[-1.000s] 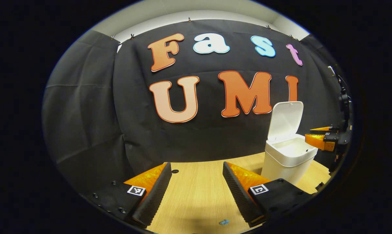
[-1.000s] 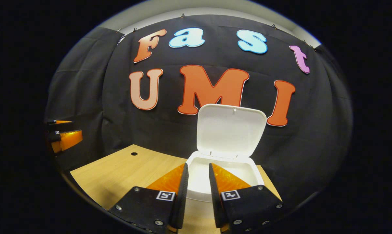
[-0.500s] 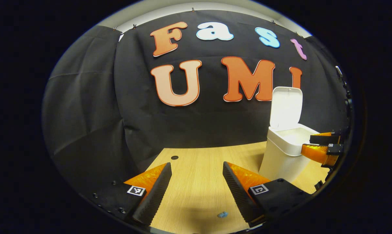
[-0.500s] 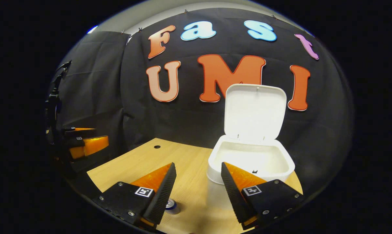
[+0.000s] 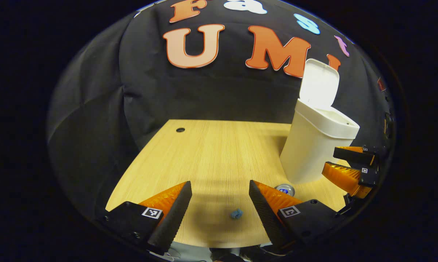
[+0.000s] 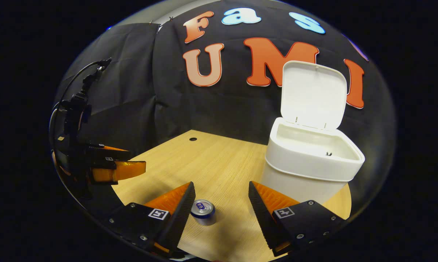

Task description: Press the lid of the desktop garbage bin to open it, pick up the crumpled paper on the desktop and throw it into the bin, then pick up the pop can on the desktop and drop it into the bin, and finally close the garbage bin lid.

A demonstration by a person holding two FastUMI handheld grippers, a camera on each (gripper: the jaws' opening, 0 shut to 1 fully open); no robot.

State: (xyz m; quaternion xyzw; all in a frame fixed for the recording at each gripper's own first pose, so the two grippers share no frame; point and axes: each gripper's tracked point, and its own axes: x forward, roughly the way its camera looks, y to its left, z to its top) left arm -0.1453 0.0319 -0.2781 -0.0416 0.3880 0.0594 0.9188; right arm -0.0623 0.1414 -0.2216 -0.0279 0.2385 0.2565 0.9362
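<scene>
The white bin (image 6: pixel 306 174) stands on the wooden table with its lid (image 6: pixel 313 94) raised upright; its inside looks white from here. A pop can (image 6: pixel 203 212) stands upright left of the bin. My right gripper (image 6: pixel 221 184) hovers open above it, with the can low between the fingers, nearer the left one. In the left gripper view the bin (image 5: pixel 313 145) is at right, the can's top (image 5: pixel 285 189) peeks past my finger, and the right gripper (image 5: pixel 349 165) hangs beside the bin. My left gripper (image 5: pixel 219 183) is open over a small blue scrap (image 5: pixel 236 213).
The wooden table (image 5: pixel 211 153) has a cable hole (image 5: pixel 180 130) at its far left corner. Its near edge runs just under my left gripper. Black cloth walls close in behind and on the left. The left gripper (image 6: pixel 117 165) and its cable hang over the table's left edge.
Both views have tilted down and drawn back from the bin. My right gripper has gone from nearly closed over the bin's mouth to wide open above the can, which has come into view.
</scene>
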